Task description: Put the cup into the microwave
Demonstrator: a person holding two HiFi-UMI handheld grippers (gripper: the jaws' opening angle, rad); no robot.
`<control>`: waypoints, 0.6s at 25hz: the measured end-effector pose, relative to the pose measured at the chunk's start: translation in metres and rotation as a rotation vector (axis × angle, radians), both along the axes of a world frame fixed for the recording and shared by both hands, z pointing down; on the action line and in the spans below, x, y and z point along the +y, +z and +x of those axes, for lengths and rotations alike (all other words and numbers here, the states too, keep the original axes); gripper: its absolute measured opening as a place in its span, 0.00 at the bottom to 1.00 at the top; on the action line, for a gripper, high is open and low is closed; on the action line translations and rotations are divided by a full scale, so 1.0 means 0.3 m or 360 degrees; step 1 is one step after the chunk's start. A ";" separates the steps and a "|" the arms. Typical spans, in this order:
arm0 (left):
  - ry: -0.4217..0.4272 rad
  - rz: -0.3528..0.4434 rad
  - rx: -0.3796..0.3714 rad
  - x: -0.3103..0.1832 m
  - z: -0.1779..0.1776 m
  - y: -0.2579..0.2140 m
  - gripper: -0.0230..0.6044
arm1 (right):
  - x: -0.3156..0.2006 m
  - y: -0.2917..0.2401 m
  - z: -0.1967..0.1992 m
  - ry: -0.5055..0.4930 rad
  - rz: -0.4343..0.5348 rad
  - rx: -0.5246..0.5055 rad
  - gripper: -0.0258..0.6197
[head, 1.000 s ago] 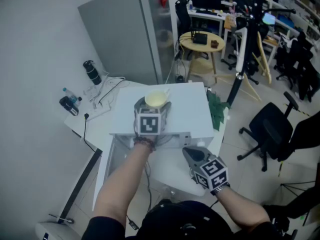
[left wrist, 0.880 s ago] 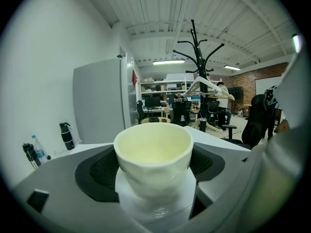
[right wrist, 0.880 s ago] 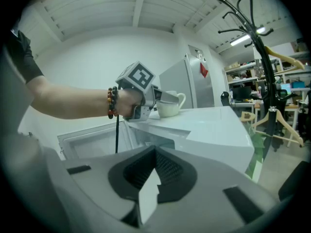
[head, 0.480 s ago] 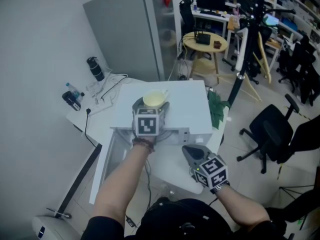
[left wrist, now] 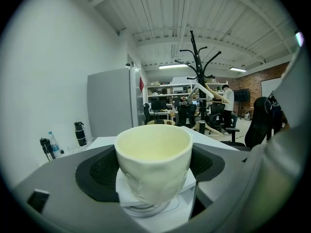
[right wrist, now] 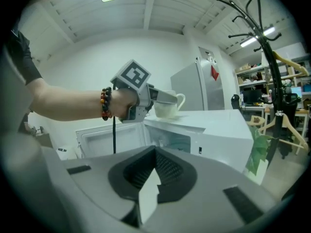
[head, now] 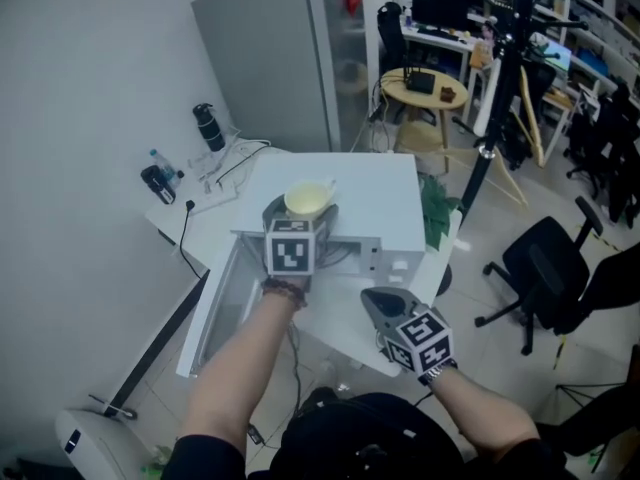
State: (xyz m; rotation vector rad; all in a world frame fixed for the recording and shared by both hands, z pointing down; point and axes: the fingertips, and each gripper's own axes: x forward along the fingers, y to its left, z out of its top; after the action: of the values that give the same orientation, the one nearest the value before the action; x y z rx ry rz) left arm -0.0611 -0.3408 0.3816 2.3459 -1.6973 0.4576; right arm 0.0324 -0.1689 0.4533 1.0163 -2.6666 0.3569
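The left gripper (head: 300, 218) is holding the cup (head: 308, 198) left of the picture's centre, over the front edge of the microwave (head: 372, 203). Its jaws are pressing on the cup's two sides. The cup is standing upright, mouth to the ceiling, long axis vertical, handle pointing to the upper right. From where I'm standing I can't tell whether its base is touching the microwave's top. It is looking cream to pale yellow, glossy, a little dimpled low on the wall, and its inside is showing only bare glaze. The microwave is sitting on a white bench (head: 215, 226) with its door (head: 222, 303) swinging wide open to the lower left. The right gripper (head: 378, 300) is hanging lower, right of centre, jaws drawn together with nothing between them, well apart from the cup.
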 end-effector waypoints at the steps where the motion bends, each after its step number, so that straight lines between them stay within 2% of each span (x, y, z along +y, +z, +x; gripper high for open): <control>1: -0.0009 0.0004 0.0001 0.021 -0.007 -0.003 0.72 | 0.012 -0.002 -0.002 -0.0010 0.0004 -0.0001 0.06; 15: -0.0129 0.0001 0.0030 0.282 -0.124 0.024 0.72 | 0.161 -0.009 -0.051 -0.0126 0.0023 -0.0004 0.06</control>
State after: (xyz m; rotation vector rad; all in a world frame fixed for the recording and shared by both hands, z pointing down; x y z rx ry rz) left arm -0.0984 -0.2564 0.3887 2.2651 -1.7763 0.4193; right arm 0.0171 -0.1204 0.4506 0.9116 -2.7065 0.3231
